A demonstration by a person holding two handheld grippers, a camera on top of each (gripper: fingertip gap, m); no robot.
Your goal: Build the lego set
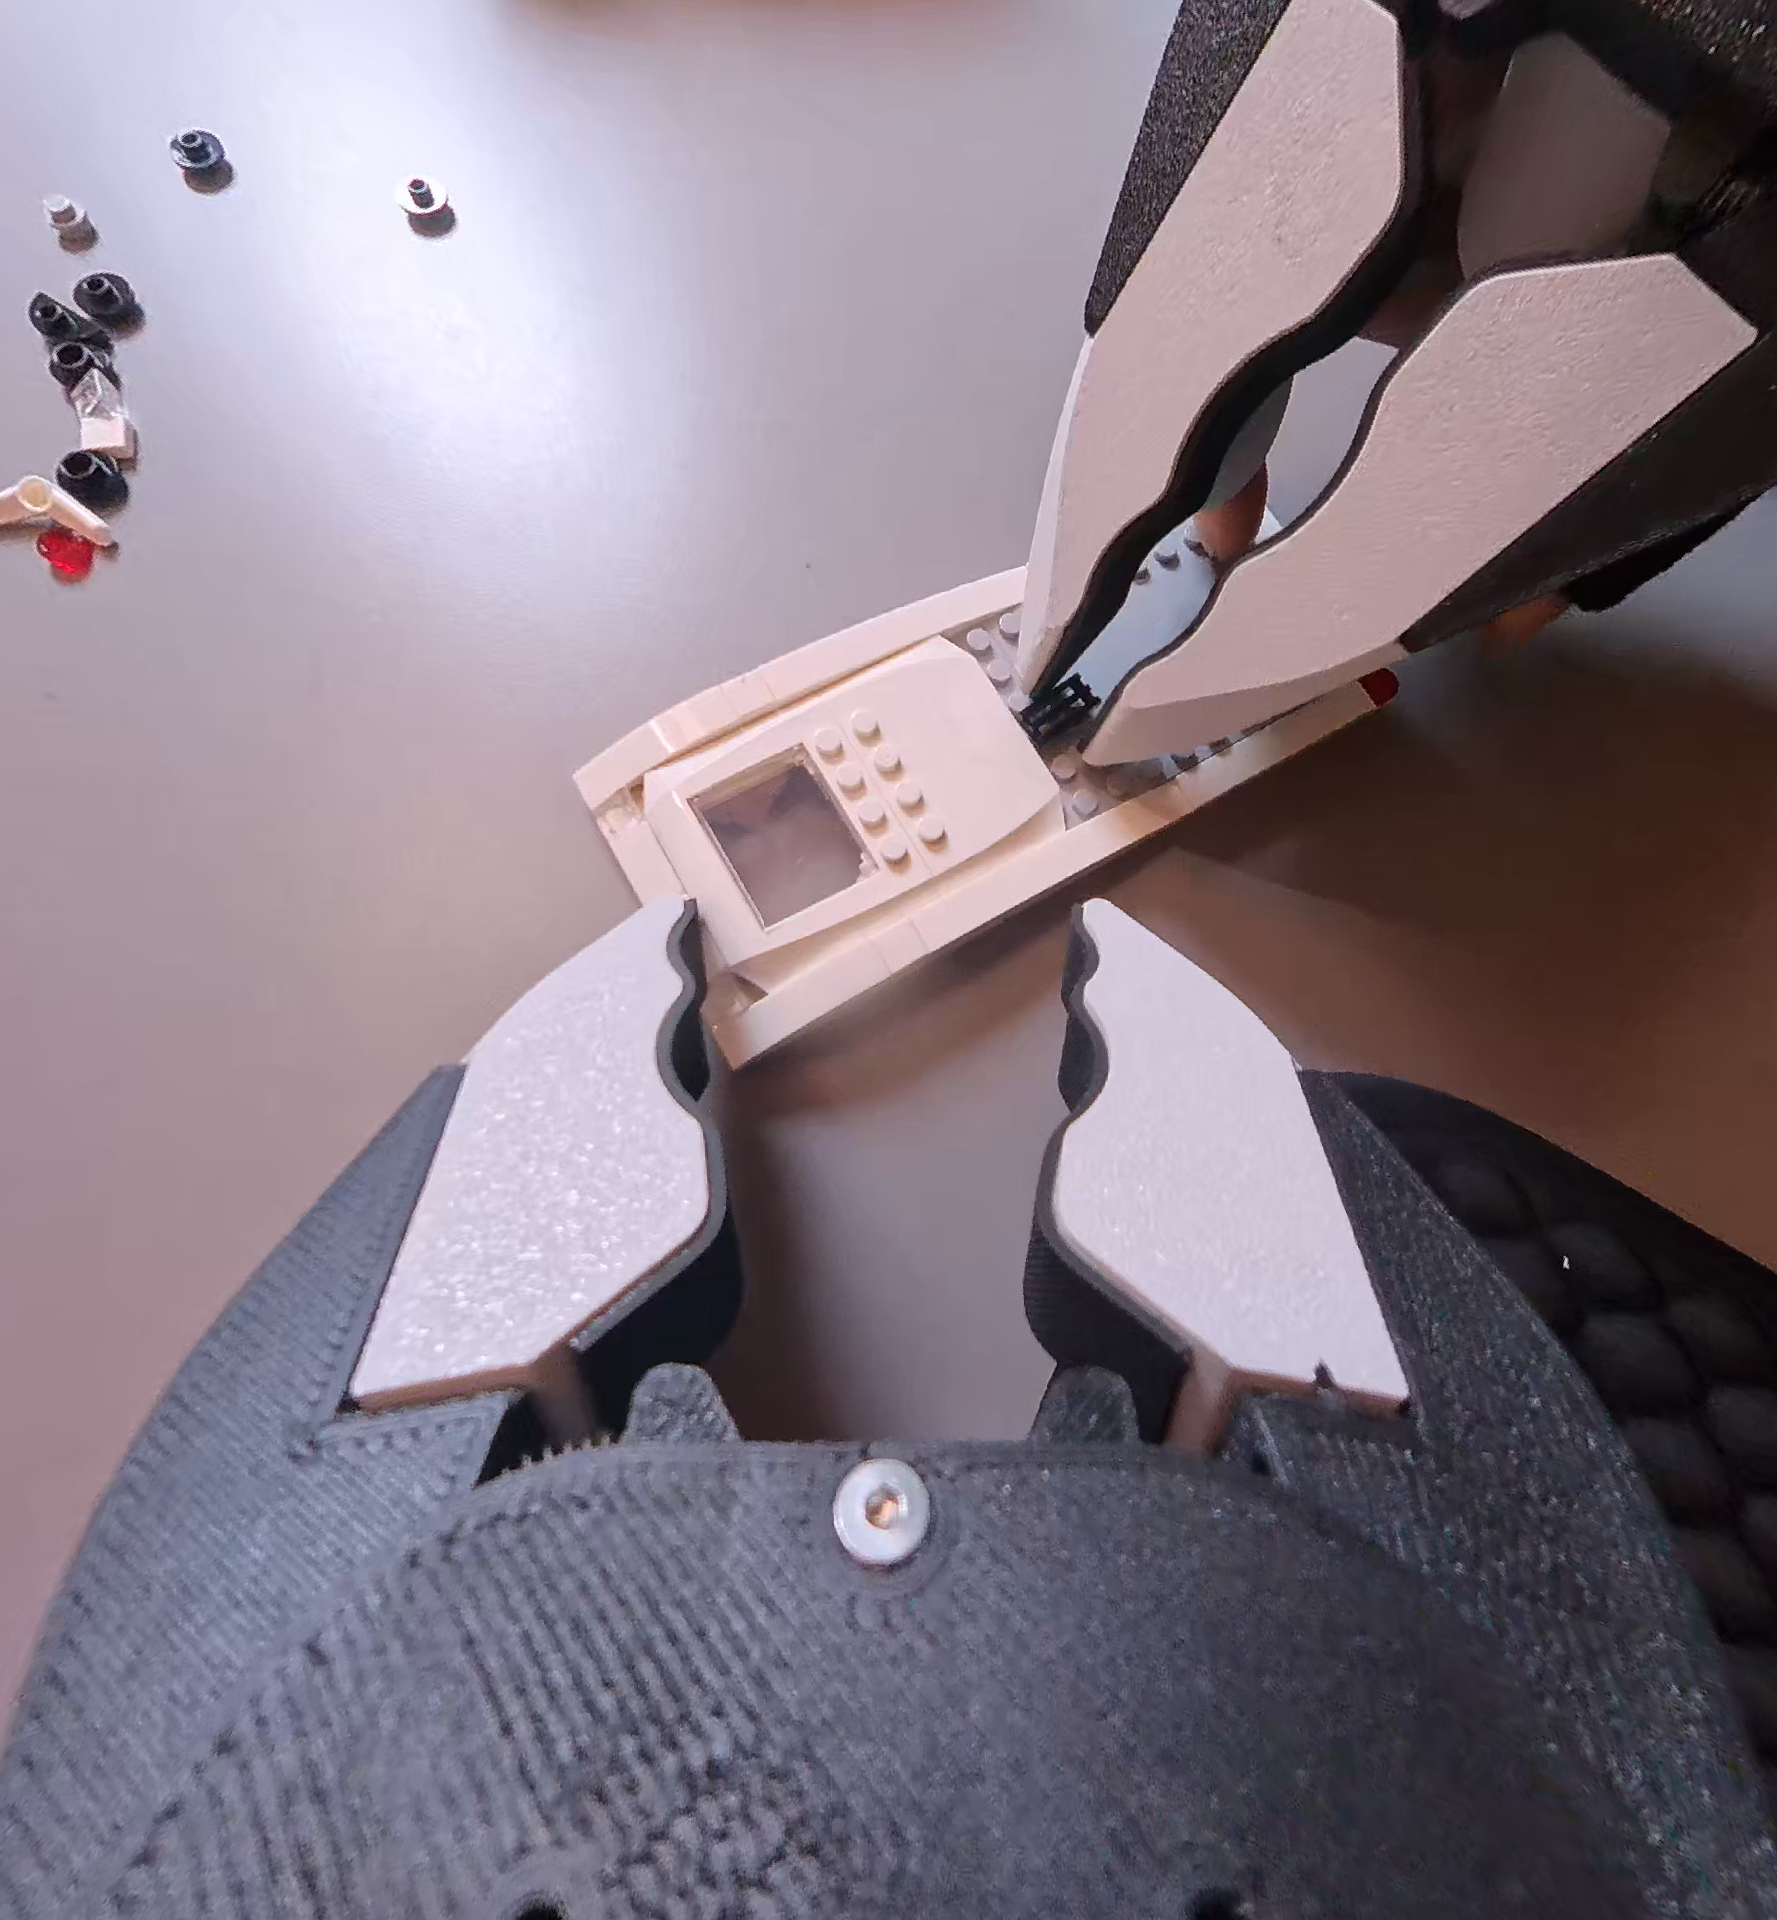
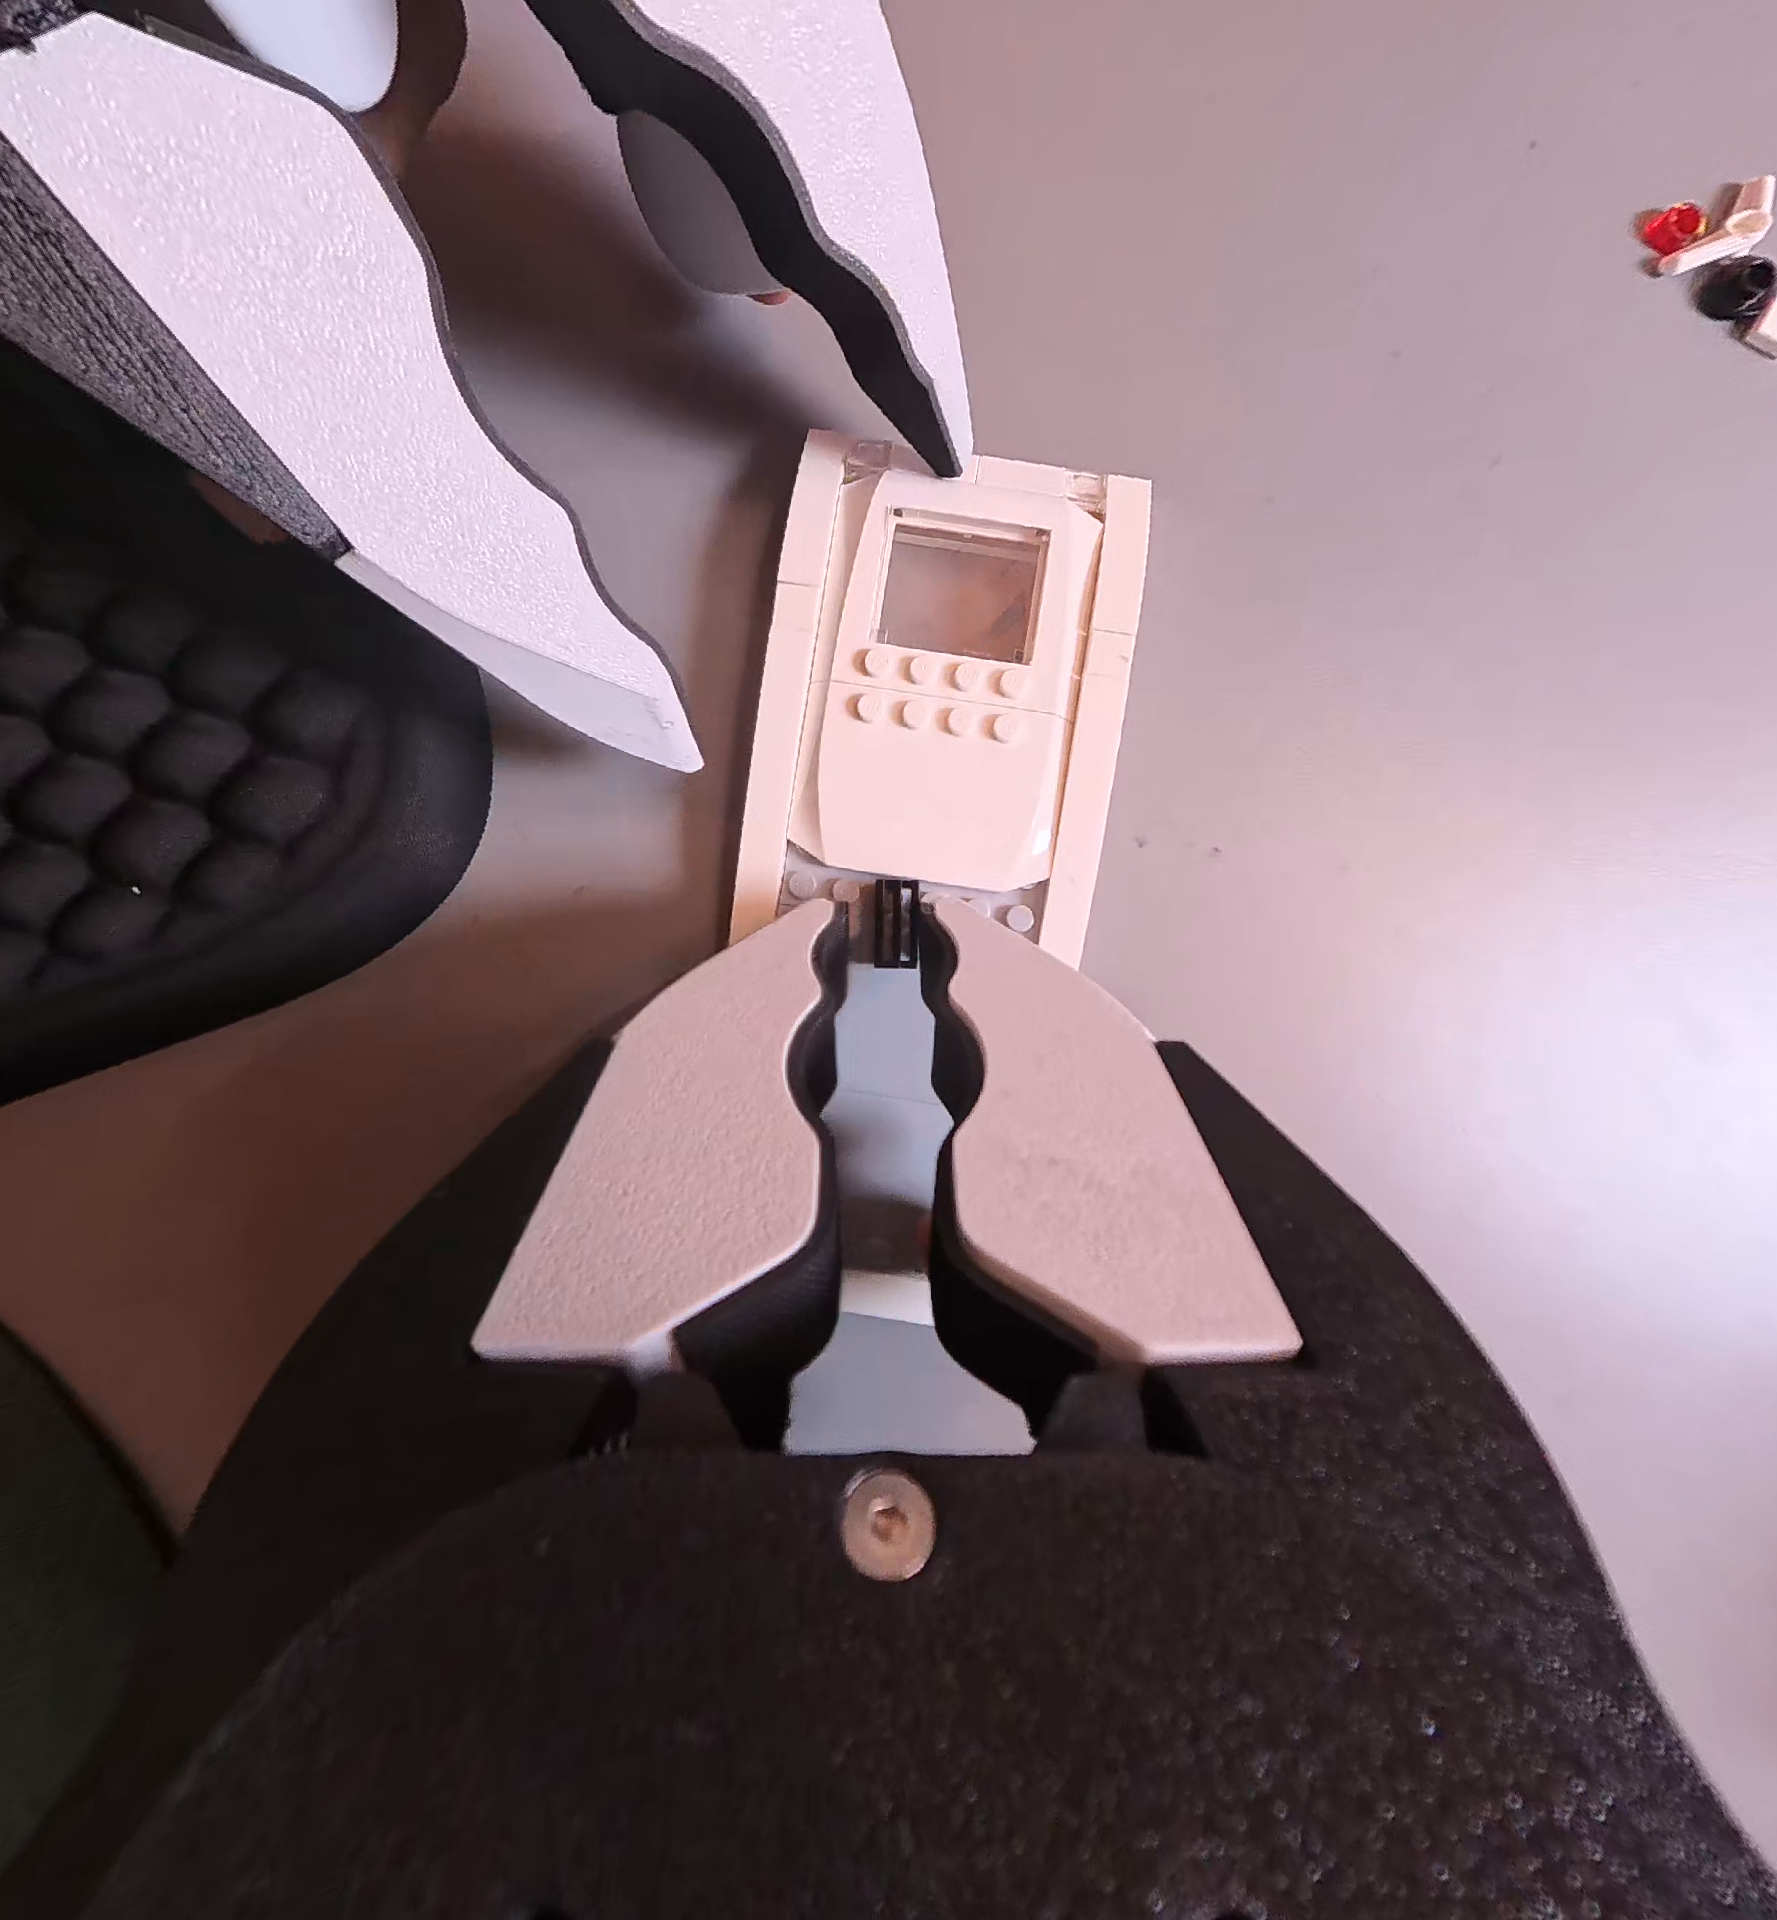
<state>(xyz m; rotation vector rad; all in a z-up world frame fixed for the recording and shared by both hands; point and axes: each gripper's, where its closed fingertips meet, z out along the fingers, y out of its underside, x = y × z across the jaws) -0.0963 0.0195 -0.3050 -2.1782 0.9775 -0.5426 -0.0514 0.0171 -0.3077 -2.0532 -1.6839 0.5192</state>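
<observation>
A white brick model (image 1: 925,748) with a clear window (image 1: 780,842) and grey studded plate lies flat on the brown table (image 1: 396,727). My left gripper (image 1: 884,914) is open wide at its windowed end. One fingertip (image 2: 941,457) rests against that end and the other stands clear beside the model. My right gripper (image 2: 886,914) is low over the grey plate (image 2: 879,1060) behind the white hood (image 2: 936,790). A small black grille piece (image 2: 894,925) sits on the plate between its nearly closed fingertips. A sliver of grey shows between the left pad and the piece. The piece also shows in the left wrist view (image 1: 1055,712).
Several small loose parts, black, grey, white and one red (image 1: 63,551), lie in a cluster on the table (image 1: 73,364), also in the right wrist view (image 2: 1736,260). A black padded chair seat (image 2: 136,779) is at the table's edge. Some 5 cm of space lies between my two pairs of fingers.
</observation>
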